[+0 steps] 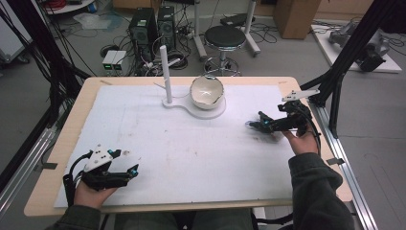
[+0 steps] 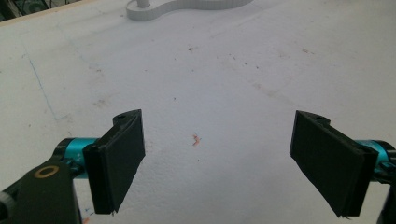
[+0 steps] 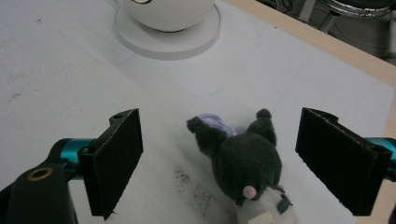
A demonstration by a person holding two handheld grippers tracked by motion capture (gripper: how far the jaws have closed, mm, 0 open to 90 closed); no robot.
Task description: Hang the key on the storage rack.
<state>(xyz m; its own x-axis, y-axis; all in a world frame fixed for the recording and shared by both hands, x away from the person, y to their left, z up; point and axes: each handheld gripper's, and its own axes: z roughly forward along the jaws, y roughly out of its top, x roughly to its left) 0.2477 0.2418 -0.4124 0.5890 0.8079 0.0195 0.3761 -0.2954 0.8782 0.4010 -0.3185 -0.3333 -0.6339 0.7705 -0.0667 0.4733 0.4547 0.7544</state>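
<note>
Right gripper view – plush toy (image 3: 243,161) between open jaws

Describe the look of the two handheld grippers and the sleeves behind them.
Both are black frames with teal fittings. The left gripper has flat black rectangular pads, a brass-ringed hole, a white cover on top and a black cable loop. The right gripper carries a grey three-cornered plate and black cables. The sleeves are dark olive-grey.

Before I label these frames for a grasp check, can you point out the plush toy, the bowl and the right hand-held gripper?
plush toy (image 3: 243,161): right gripper view, on its dark grey body.
bowl (image 1: 207,91): high view, on its inner wall.
right hand-held gripper (image 3: 219,163): right gripper view, midway between its open jaw tips.
</note>
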